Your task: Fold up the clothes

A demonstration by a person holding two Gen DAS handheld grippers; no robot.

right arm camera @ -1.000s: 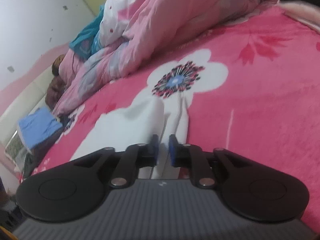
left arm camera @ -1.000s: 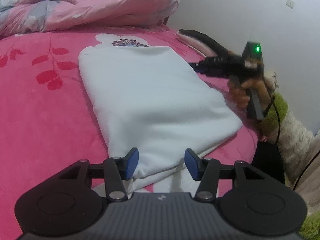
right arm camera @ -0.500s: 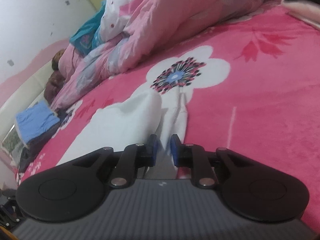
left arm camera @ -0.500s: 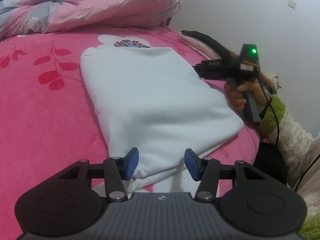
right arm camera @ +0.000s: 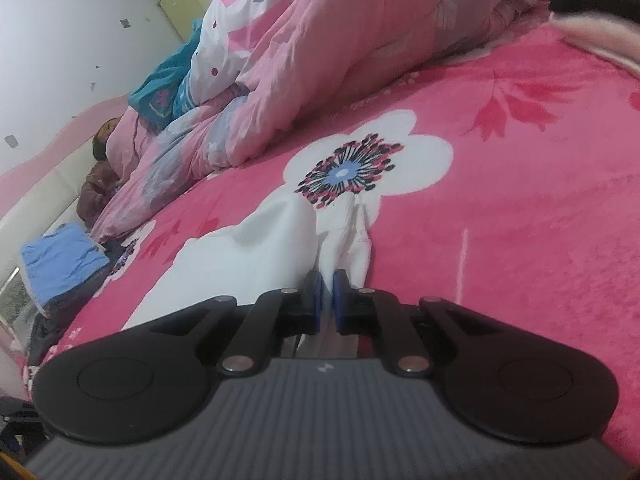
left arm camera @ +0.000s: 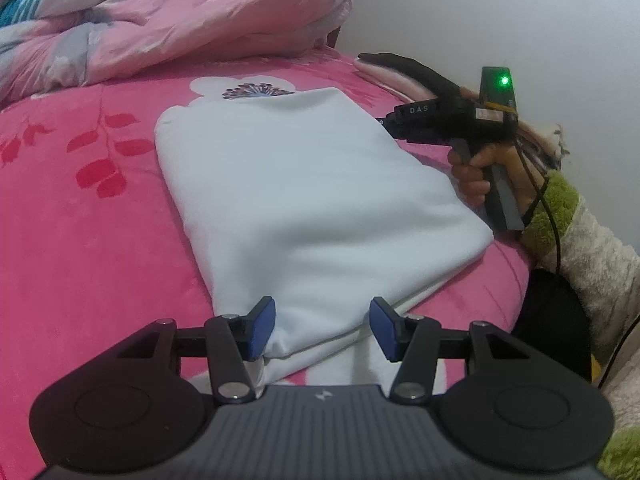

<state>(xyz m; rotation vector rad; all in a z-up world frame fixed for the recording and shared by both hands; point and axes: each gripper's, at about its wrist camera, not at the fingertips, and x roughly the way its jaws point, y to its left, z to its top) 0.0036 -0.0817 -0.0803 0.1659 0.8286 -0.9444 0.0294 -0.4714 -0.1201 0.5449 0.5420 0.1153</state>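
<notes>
1. Looking along my left gripper (left arm camera: 322,328), I see the white garment (left arm camera: 304,200) lying flat on the pink bedspread (left arm camera: 80,240) as a smooth, layered rectangle, its long axis running away from these fingers toward the flower print (left arm camera: 256,90) at its far end.
2. My left fingers are spread wide and hold nothing; the near short edge of the garment lies right between and just beyond the blue pads (left arm camera: 262,326), with a lower layer poking out beneath.
3. My right gripper (right arm camera: 327,294) sits at the long right-hand side, toward the far end, pointing across the garment. Its fingers are nearly pressed together, and white cloth stands in the narrow gap, so I judge it is pinching an edge of the fabric there.
4. In the left view the right hand (left arm camera: 486,168) is seen at that same side, near a dark item and pale pink cloth (left arm camera: 396,72) at the bed's edge.
5. I judge any further fold would run along the long axis, near edge carried toward the flower; the left gripper is nearer that edge.
6. Whether this rectangle is a finished fold or a stage midway, I cannot tell.
7. Rumpled bedding (left arm camera: 160,12) lies well beyond.
</notes>
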